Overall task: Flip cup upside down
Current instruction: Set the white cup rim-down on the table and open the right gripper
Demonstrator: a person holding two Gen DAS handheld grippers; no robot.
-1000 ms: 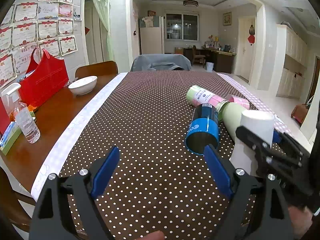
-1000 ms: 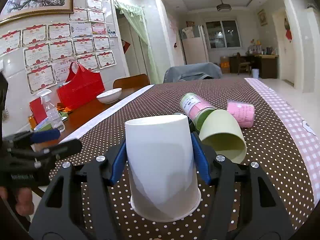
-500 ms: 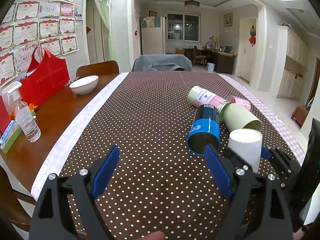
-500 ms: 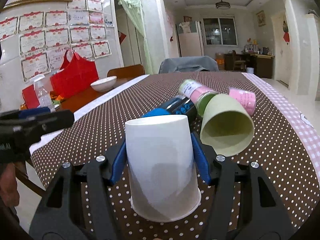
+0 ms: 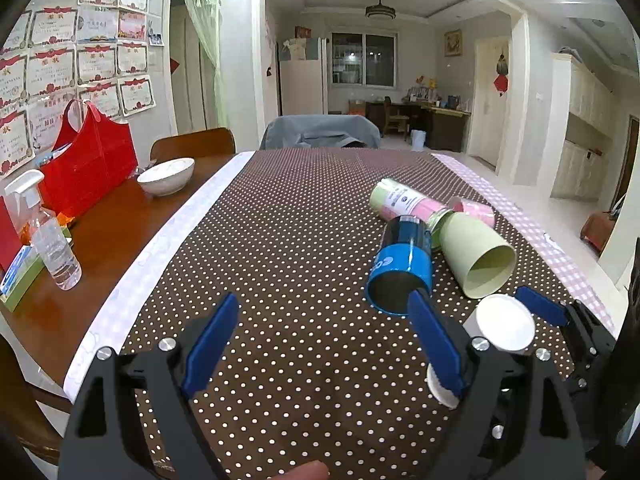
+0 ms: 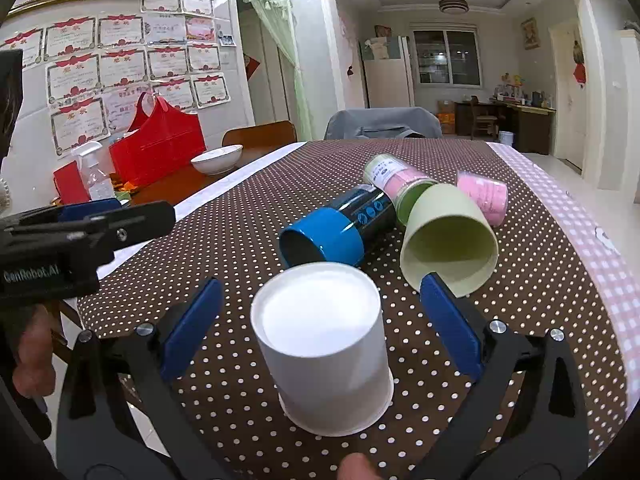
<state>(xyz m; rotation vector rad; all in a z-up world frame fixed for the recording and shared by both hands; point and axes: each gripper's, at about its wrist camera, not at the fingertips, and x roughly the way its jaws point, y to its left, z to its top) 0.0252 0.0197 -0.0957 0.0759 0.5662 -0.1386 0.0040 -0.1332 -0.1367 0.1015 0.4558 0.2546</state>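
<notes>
A white paper cup (image 6: pixel 326 344) stands upside down, rim on the brown dotted tablecloth (image 6: pixel 248 216). My right gripper (image 6: pixel 316 316) is open, its blue pads apart on either side of the cup and not touching it. The cup also shows in the left wrist view (image 5: pixel 502 326), at the lower right, partly behind that gripper's right finger. My left gripper (image 5: pixel 320 336) is open and empty over the cloth, left of the cup.
Several cups lie on their sides behind the white one: a blue and black one (image 6: pixel 336 232), a pale green one (image 6: pixel 450 238), a pink and green one (image 6: pixel 394 178) and a pink one (image 6: pixel 482 196). A bowl (image 5: pixel 166 176), a spray bottle (image 5: pixel 48 240) and a red bag (image 5: pixel 88 160) stand on the bare wood at left.
My right gripper lowered the white cup onto the cloth and opened, letting go of it. The left gripper has stayed in place.
</notes>
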